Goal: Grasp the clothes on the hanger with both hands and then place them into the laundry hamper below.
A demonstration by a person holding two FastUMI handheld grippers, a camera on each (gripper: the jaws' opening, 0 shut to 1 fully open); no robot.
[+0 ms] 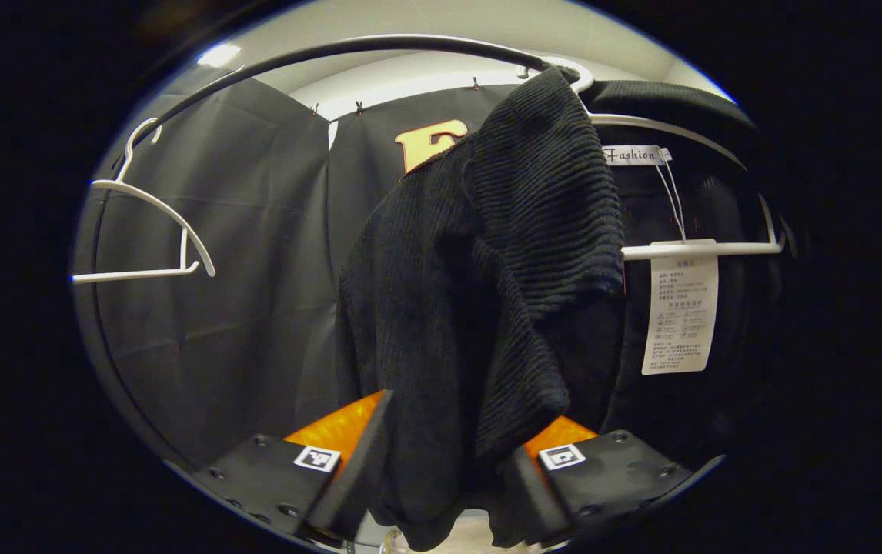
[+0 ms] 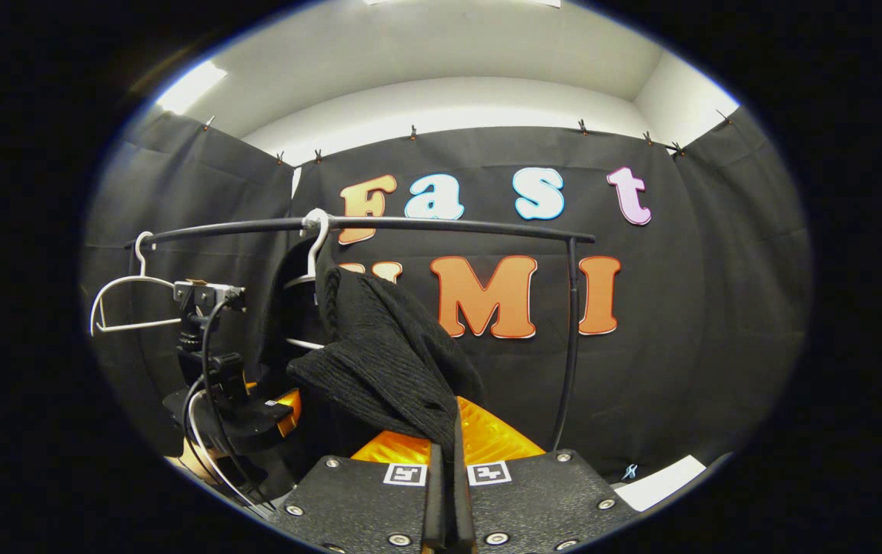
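A black sweater (image 1: 487,292) hangs lengthwise from its hanger (image 1: 687,248) on the rail (image 2: 425,224). The right gripper (image 2: 449,469) is clamped on a fold; the left gripper (image 1: 449,454), spread apart, straddles the hem.

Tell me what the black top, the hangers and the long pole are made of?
The black sweater looks like soft knitted yarn: ribbed rows, matte, droopy folds. The white hanger looks like smooth plastic or coated metal; I cannot tell which. The black rail seems to be a thin metal tube with a slight sheen.
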